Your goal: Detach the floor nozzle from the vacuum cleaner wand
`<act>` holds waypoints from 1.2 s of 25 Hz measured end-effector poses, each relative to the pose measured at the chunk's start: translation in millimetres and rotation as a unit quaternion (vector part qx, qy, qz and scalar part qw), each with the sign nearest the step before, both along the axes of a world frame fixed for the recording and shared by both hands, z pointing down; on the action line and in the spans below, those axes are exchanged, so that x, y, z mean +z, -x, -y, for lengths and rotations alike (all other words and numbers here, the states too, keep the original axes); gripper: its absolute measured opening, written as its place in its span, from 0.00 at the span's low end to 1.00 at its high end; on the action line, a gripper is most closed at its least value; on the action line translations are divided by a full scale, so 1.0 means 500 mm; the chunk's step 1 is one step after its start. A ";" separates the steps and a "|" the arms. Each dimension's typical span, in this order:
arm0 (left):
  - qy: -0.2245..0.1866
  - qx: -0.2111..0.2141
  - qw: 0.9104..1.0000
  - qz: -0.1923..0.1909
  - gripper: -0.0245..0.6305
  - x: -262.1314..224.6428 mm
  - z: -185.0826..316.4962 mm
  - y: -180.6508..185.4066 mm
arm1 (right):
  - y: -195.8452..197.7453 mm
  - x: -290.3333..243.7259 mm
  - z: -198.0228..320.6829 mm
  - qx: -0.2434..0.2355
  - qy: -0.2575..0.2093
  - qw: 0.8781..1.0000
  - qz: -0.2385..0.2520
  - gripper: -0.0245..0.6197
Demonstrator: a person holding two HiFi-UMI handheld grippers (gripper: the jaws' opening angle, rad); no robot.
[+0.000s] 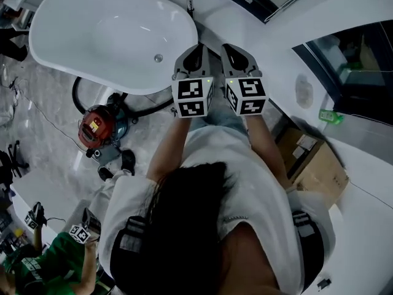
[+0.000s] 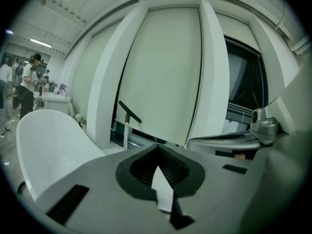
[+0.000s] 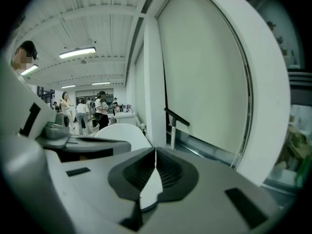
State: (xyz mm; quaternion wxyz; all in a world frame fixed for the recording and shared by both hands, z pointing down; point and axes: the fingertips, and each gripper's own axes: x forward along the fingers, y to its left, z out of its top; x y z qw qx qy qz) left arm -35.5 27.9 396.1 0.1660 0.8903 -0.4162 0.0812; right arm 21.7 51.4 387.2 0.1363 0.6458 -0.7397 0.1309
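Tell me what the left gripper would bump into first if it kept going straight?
Probably the big pale flat wall panel ahead of the shut left gripper. The silver pole with a black bar on top stands left of that line. Depth is unclear.

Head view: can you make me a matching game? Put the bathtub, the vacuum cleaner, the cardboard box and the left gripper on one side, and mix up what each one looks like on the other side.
Things:
1. bathtub
2. vacuum cleaner
3. cardboard box
4. left gripper

What it looks like:
A. brown, at the right of the picture
B. red body, on the floor beside the tub
C. white and oval, at the upper left
D. jaws shut, holding nothing

Right pairs: 1-C, 2-B, 3-A, 4-D
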 end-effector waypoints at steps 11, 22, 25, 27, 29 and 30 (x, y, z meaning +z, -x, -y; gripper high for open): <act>-0.006 -0.010 1.000 0.000 0.04 -0.014 0.088 -0.003 | -0.014 -0.002 0.083 -0.001 -0.015 1.000 0.011 0.06; -0.013 -0.052 0.999 0.011 0.04 -0.003 0.241 -0.025 | -0.049 0.013 0.251 -0.040 -0.022 0.999 0.016 0.06; -0.008 -0.061 0.998 0.015 0.04 0.000 0.302 -0.042 | -0.059 0.014 0.319 -0.059 -0.017 0.998 0.015 0.06; -0.005 -0.066 0.998 0.019 0.04 0.005 0.339 -0.055 | -0.074 0.013 0.362 -0.064 -0.017 0.998 0.015 0.06; 0.000 -0.072 0.997 0.021 0.04 0.007 0.377 -0.064 | -0.086 0.009 0.404 -0.071 -0.017 0.997 0.014 0.06; 0.002 -0.075 0.997 0.022 0.04 0.006 0.396 -0.067 | -0.091 0.005 0.424 -0.076 -0.016 0.997 0.012 0.06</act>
